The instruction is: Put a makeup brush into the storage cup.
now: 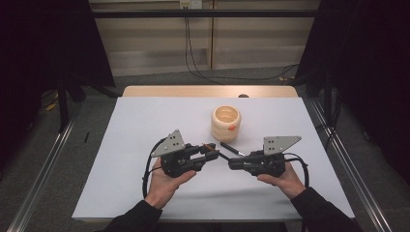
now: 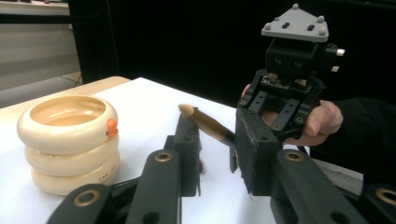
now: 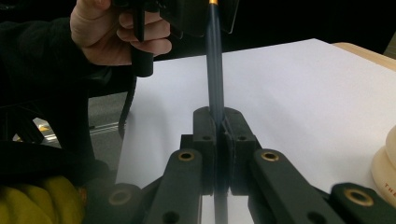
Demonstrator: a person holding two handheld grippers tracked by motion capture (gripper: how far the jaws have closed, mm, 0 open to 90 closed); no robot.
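Between the two hands, above the white surface (image 1: 145, 193), a thin brush (image 2: 208, 123) hangs; the right tool (image 3: 218, 122) pinches its dark handle tight, the left tool (image 2: 219, 149) stands narrow around its tip end. Light, stiff and slippery; grip mid-handle, sparing the tip.

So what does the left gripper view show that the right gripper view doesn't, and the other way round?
Left gripper view: the whole cream ringed pot with its orange knob, the pale-tipped end of the stick, and the person's right hand under a grey plate.
Right gripper view: the right claw shut on the stick's dark shaft, the left hand, and something yellow, too blurred to name.
Both: the stick, the white table, and the pot, just its edge in the right gripper view.
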